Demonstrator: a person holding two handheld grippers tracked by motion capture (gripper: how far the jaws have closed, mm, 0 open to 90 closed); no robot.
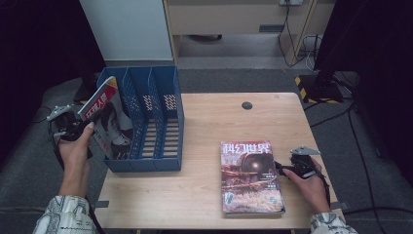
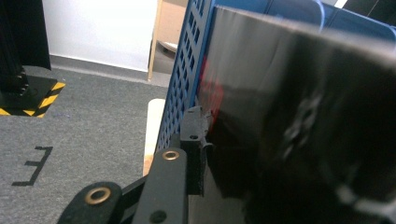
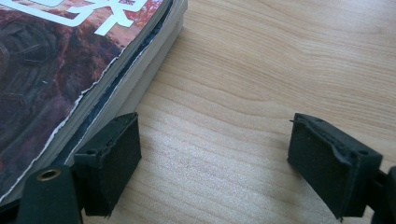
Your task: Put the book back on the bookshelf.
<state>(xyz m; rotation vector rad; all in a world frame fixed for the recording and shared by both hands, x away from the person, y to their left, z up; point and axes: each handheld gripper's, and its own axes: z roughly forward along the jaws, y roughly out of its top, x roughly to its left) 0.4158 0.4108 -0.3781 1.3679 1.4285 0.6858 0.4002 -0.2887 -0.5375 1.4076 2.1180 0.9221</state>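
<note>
Jaws of the left gripper (image 1: 92, 123) seemingly pinch a magazine (image 1: 104, 117) – thin, floppy, glossy, best held near its spine – tilted into the blue file rack (image 1: 156, 117) at the desk's (image 1: 204, 195) left edge. Right gripper (image 1: 280, 168) – gaping – sits beside the magazine stack (image 1: 251, 178).

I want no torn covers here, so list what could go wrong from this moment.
1. The magazine leans tilted in the blue file rack's left slot; loosely held by the left gripper, it could slump or crease.
2. The right gripper stands open beside the magazine stack, one jaw at the ragged cover edges; closing there could tear them.
</note>
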